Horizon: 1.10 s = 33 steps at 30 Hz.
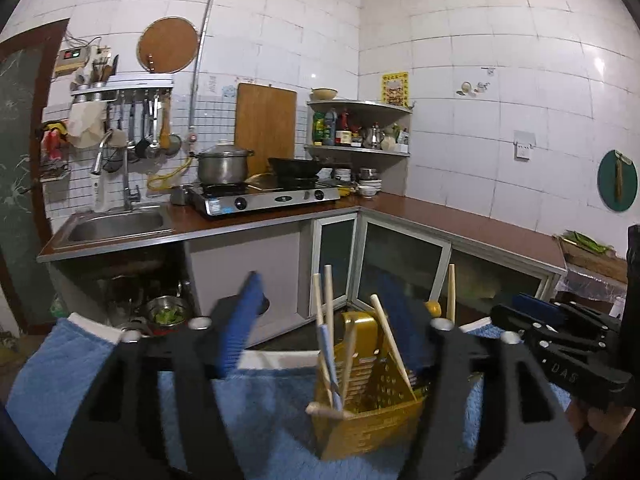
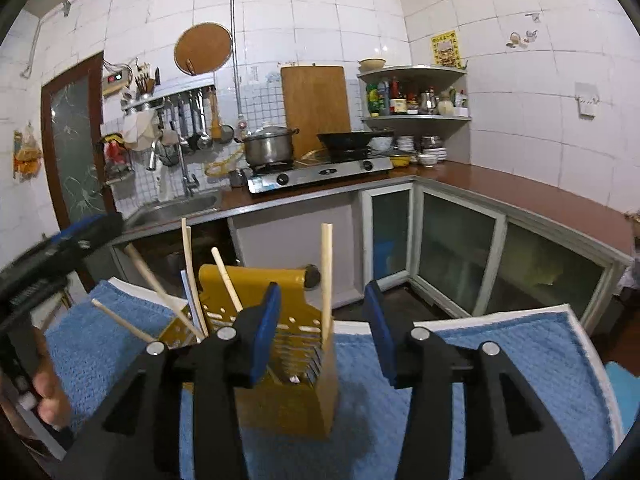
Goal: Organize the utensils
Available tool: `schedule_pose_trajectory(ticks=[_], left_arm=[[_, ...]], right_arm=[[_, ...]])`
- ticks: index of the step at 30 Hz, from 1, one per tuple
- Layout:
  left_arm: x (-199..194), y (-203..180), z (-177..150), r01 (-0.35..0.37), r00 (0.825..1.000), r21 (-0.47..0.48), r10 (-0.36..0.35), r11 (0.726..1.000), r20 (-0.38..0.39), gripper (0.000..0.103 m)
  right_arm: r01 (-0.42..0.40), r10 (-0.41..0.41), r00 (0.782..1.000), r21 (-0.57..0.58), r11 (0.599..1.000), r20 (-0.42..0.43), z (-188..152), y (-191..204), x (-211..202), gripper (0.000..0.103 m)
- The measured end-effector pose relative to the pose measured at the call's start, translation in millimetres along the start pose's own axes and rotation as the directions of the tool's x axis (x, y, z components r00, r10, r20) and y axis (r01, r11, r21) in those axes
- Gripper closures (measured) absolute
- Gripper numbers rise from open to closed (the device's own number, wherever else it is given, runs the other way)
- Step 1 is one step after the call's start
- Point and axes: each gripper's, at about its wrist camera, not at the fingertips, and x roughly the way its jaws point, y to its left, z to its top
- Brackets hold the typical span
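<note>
A yellow perforated utensil holder [image 1: 366,408] stands on a blue towel [image 1: 260,412]; it also shows in the right wrist view [image 2: 288,392]. Several wooden chopsticks [image 1: 329,308] lean in it, and one [image 2: 327,276] stands upright on its right side. My left gripper [image 1: 320,320] is open and empty, its blue pads either side of the holder's top. My right gripper [image 2: 322,328] is open and empty, just behind the holder. The right gripper also shows in the left wrist view [image 1: 560,320], and the left gripper in the right wrist view [image 2: 60,248].
The towel [image 2: 500,360] covers the near surface. Behind is a kitchen: counter [image 1: 460,220], sink [image 1: 116,226], gas stove [image 1: 264,198] with pot and wok, corner shelf [image 1: 360,128], cutting board [image 1: 266,124], cabinet doors below.
</note>
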Motion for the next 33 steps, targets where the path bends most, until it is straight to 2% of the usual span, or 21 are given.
schedule_pose_trajectory(ticks=[3, 6, 13, 17, 23, 30, 33], left_arm=[[-25, 8, -4, 0.000, 1.000, -0.013, 0.000, 1.000, -0.021, 0.022], [-57, 15, -18, -0.022, 1.000, -0.016, 0.021, 1.000, -0.023, 0.006], [-124, 23, -61, -0.053, 0.998, 0.010, 0.053, 0.999, -0.039, 0.005], [-162, 19, -90, -0.142, 0.990, 0.017, 0.143, 0.990, -0.014, 0.005], [-195, 20, -137, -0.142, 0.988, 0.017, 0.143, 0.990, -0.053, 0.005], [-212, 16, -173, -0.160, 0.986, 0.060, 0.163, 0.985, -0.039, 0.005], [-214, 19, -180, -0.168, 0.985, 0.047, 0.169, 0.985, -0.029, 0.005]], right_arm=[[0.024, -0.024, 1.000, -0.002, 1.000, -0.006, -5, -1, -23, 0.059], [0.035, -0.035, 0.999, 0.008, 0.999, -0.004, -19, 2, -50, 0.051], [0.078, -0.077, 0.996, -0.027, 0.997, 0.043, -73, 30, -115, 0.027], [0.088, -0.087, 0.993, -0.018, 0.996, 0.080, -107, 46, -148, 0.012], [0.079, -0.078, 0.994, -0.009, 0.997, 0.073, -157, 69, -182, 0.005], [0.092, -0.090, 0.992, -0.019, 0.996, 0.084, -186, 84, -198, 0.005], [0.109, -0.104, 0.987, -0.031, 0.994, 0.124, -193, 89, -203, 0.004]])
